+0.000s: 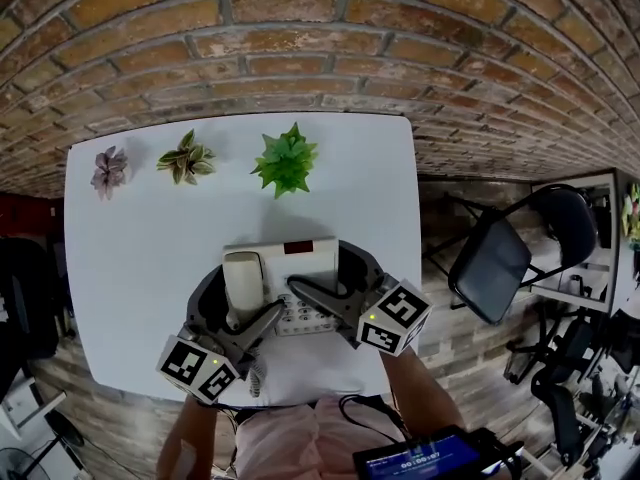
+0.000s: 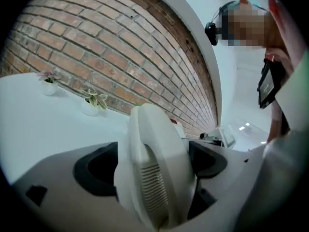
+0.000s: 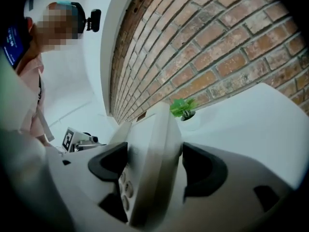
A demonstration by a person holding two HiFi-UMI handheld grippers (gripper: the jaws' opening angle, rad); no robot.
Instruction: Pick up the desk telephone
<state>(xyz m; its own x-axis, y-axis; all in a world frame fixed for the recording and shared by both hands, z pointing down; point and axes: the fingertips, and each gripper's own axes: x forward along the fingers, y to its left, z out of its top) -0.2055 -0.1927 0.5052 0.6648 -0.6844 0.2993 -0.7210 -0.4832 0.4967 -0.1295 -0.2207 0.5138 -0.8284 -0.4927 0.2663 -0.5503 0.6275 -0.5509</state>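
Note:
A white desk telephone (image 1: 305, 260) with a handset (image 1: 243, 280) on its left side and a keypad is over the near middle of the white table (image 1: 140, 248). My left gripper (image 1: 238, 313) is shut across the handset side, and the handset (image 2: 152, 178) fills the gap between its pads. My right gripper (image 1: 340, 283) is shut on the telephone's right edge (image 3: 152, 153), dark pads against both faces. A coiled cord (image 1: 258, 373) hangs at the near side. Whether the telephone's underside touches the table is hidden.
Three small potted plants stand along the table's far edge: pink (image 1: 108, 171), variegated (image 1: 186, 158) and green (image 1: 286, 160). A brick wall (image 1: 320, 38) runs behind. A black folding chair (image 1: 500, 258) stands right of the table.

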